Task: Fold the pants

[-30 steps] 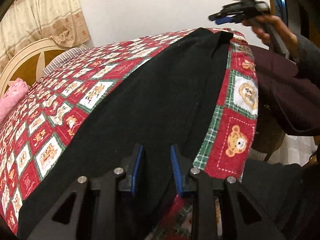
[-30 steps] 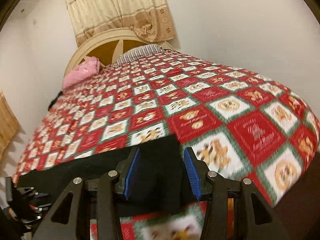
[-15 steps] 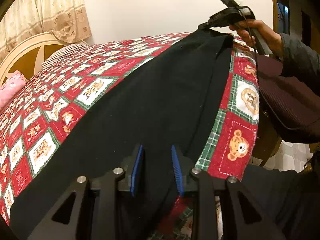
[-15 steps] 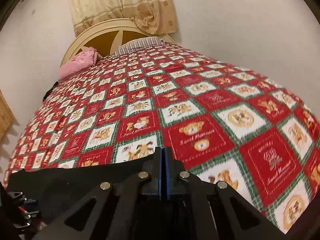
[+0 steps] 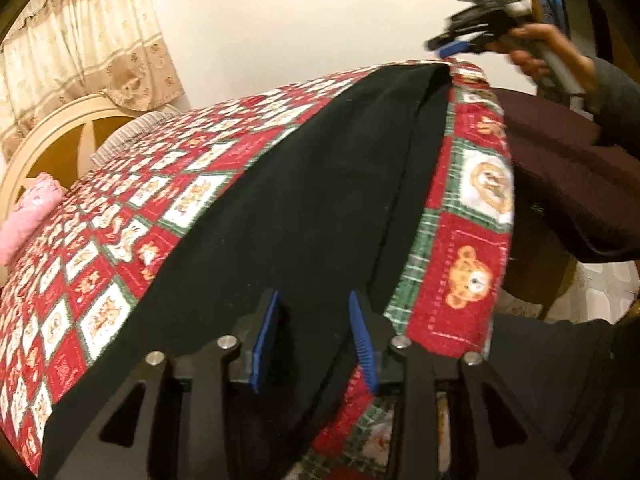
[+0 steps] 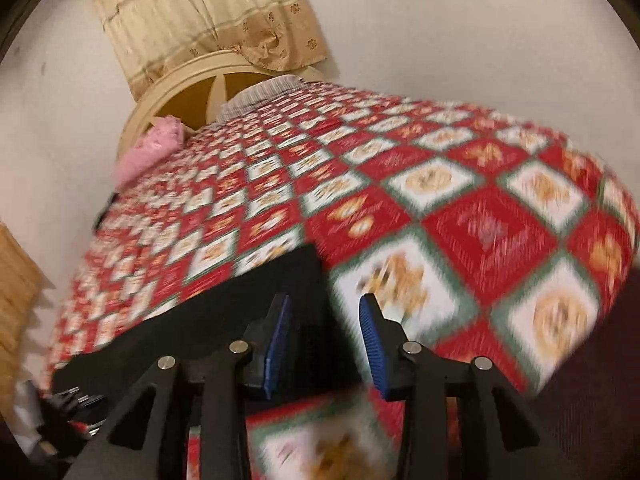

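Black pants (image 5: 288, 216) lie flat and long along the near edge of a bed with a red, green and white teddy-bear quilt (image 5: 120, 240). My left gripper (image 5: 314, 344) is open, its blue pads over the near end of the pants. My right gripper (image 5: 456, 46) shows in the left wrist view, open, just above the far end of the pants. In the right wrist view that gripper (image 6: 326, 344) is open over the corner of the pants (image 6: 240, 308), holding nothing.
A cream headboard (image 6: 188, 88), a striped pillow (image 6: 260, 94) and a pink pillow (image 6: 150, 150) are at the bed's far end. A wall runs along the far side. The quilt edge (image 5: 464, 272) drops off beside the person's dark clothing (image 5: 568, 184).
My right gripper was shut on the far end of the pants half a second ago; it has opened and lifted off it. My left gripper stays open over the near end.
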